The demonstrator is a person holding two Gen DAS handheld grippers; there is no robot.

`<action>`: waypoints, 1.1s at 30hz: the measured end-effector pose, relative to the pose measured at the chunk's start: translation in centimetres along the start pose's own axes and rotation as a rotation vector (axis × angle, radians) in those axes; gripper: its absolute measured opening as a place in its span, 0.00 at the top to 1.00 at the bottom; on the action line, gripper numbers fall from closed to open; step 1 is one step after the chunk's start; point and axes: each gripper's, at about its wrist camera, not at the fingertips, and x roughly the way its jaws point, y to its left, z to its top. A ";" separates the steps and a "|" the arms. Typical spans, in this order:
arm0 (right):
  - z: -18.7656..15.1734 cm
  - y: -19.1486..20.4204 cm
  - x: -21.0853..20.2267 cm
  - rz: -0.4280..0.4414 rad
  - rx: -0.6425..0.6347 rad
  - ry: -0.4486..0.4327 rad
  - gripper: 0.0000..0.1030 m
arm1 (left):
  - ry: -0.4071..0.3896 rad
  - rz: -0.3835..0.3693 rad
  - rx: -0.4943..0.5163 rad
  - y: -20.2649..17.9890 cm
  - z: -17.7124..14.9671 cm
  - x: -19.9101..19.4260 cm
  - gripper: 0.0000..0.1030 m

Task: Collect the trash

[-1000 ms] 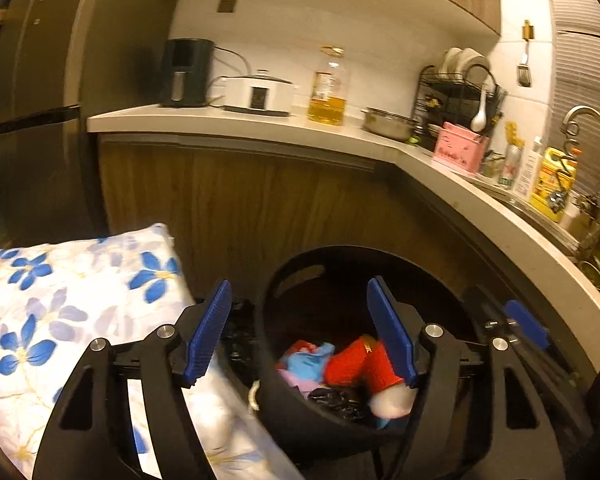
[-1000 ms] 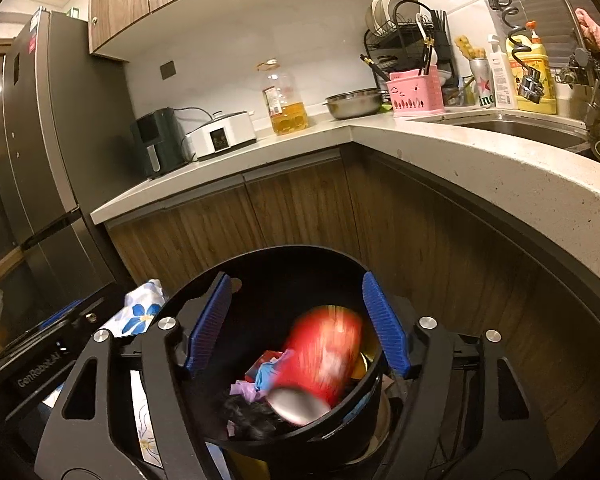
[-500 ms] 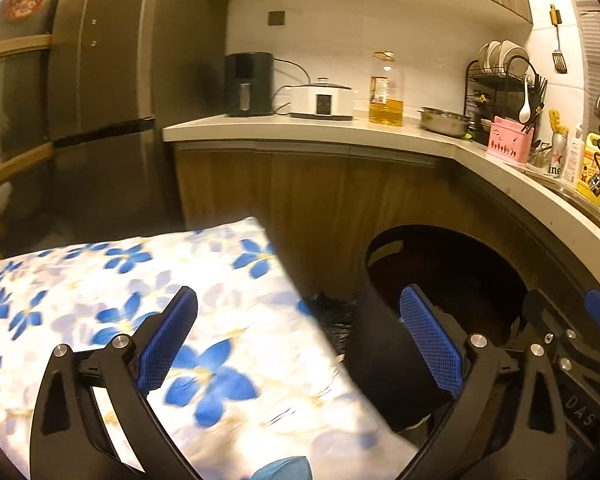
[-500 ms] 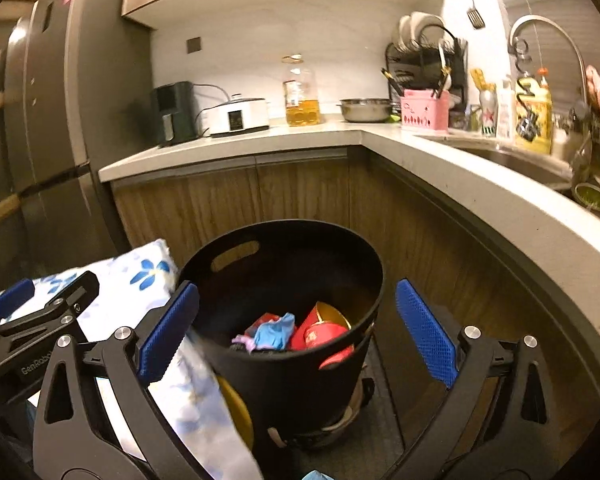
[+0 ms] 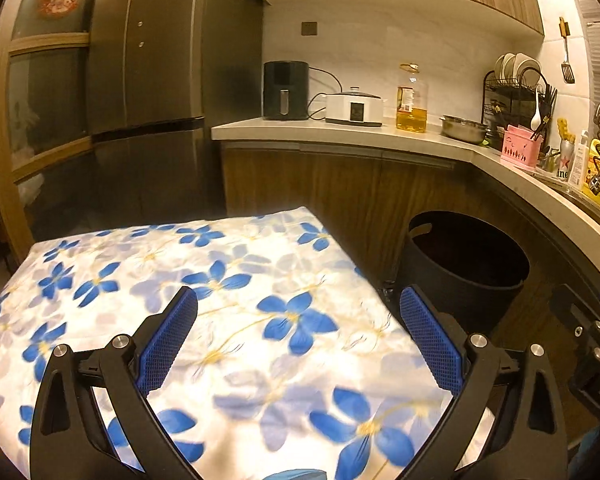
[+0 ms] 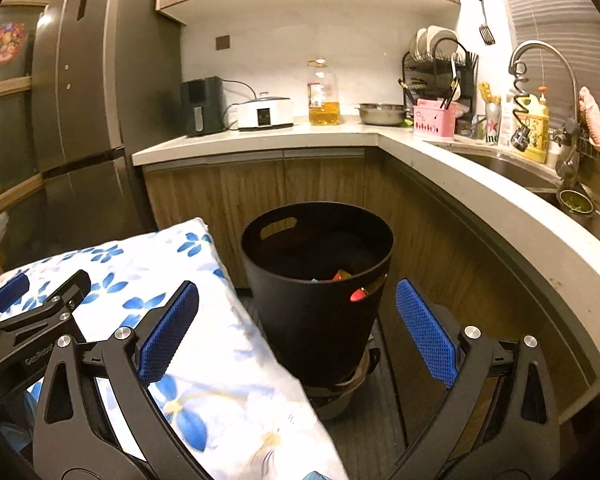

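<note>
Left gripper [image 5: 298, 336] hung over the flowered cloth [image 5: 220, 312], pulled back from the black bin [image 5: 466, 272] it had been above a second before, jaws just spread wide with nothing between them. The bin stood well off to its right, below the counter [image 5: 340, 136].

Right gripper [image 6: 296, 328], likewise drawn back and released, framed the bin [image 6: 316, 292]; the red can [image 6: 356, 294] it had dropped showed inside among other scraps. That load looked delivered. No more trash was visible; the cloth's edge crowded the bin's left side.
</note>
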 end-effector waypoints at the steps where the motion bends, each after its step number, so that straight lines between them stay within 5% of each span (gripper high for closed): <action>1: -0.3 0.2 -0.6 0.001 -0.002 -0.004 0.05 | -0.003 0.002 -0.003 0.3 -0.2 -0.5 0.06; 15: -2.7 2.6 -7.6 0.027 -0.046 -0.037 0.05 | -0.045 -0.001 -0.022 2.8 -2.4 -6.6 0.06; 33: -2.9 4.2 -10.3 0.058 -0.078 -0.066 0.05 | -0.067 0.011 -0.037 3.9 -2.8 -9.1 0.06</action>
